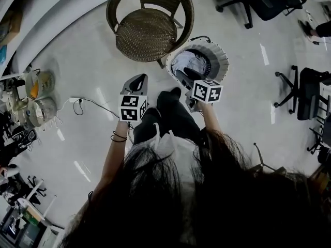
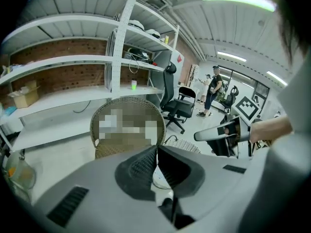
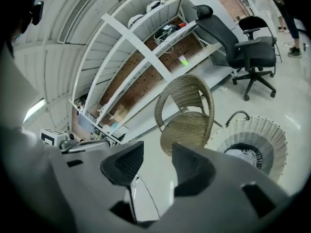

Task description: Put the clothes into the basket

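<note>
A white ribbed basket [image 1: 221, 56] stands on the floor in front of me, with light and dark clothes [image 1: 190, 64] lying inside it. The right gripper view shows the same basket [image 3: 265, 132] at the lower right, a pale garment [image 3: 243, 154] in its opening. My right gripper [image 3: 158, 161] is open with nothing between its pads, held up near the basket's near rim [image 1: 190, 87]. My left gripper [image 2: 156, 152] is shut, its tips touching and empty. It hangs left of the basket [image 1: 136, 79], pointing toward the wicker chair [image 2: 127, 152].
A round wicker chair [image 1: 150, 27] stands just left of and behind the basket. A cable [image 1: 90, 105] runs over the pale floor at the left. Black office chairs [image 1: 305, 92] sit at the right, white shelving [image 3: 146, 62] lines the wall, and people [image 2: 214, 86] stand far off.
</note>
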